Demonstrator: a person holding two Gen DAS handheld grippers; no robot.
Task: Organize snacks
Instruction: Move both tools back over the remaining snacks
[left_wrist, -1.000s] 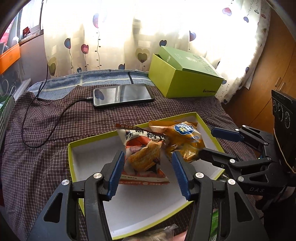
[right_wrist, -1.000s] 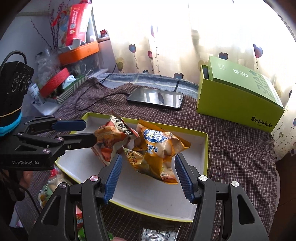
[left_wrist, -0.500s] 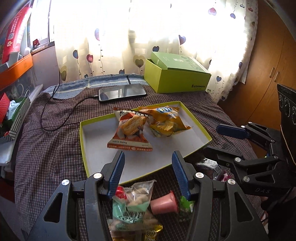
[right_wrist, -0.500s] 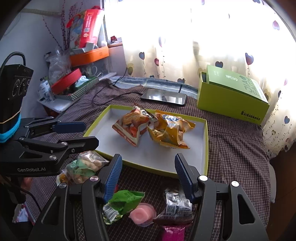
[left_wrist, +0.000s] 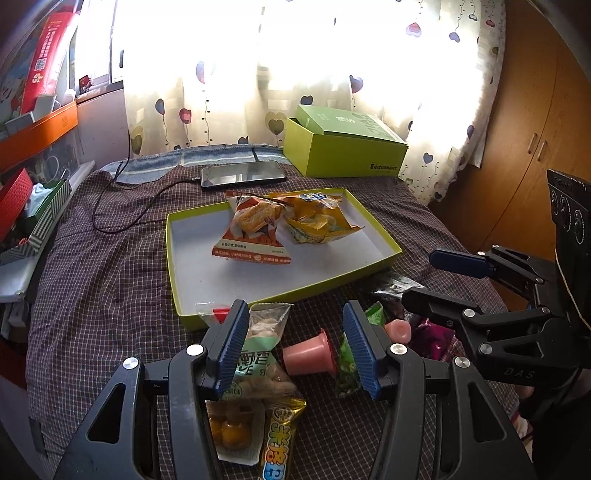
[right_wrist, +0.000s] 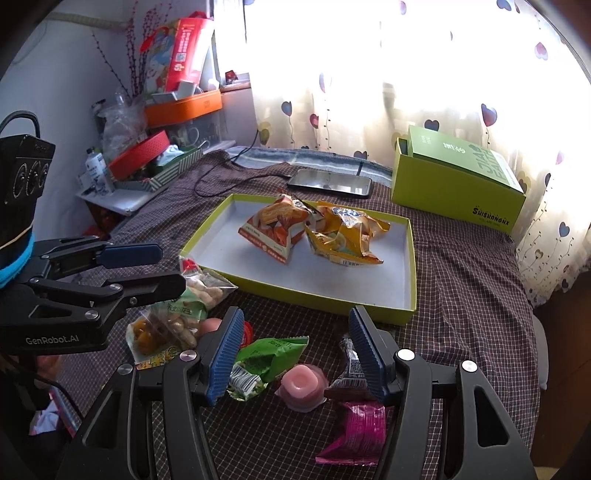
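- Pink jelly cup (left_wrist: 308, 353) lies tipped between my released left tongs (left_wrist: 295, 347), long axis and rim pointing toward 3 o'clock.
- My right tongs (right_wrist: 297, 360) gape empty.

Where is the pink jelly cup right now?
In the right wrist view, the jelly cup sits on the cloth before the tray, between the green packet and the magenta packet.

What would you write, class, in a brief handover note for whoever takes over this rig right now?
Left gripper: open, empty, above the clear peanut bag.
Right gripper: open, empty, above the pink jelly cup.
Done: orange-red chip bag and yellow chip bag lie in the shallow green-rimmed box lid.
Left: peanut bag, jelly cup, green wrapper, magenta packet on the checked cloth.
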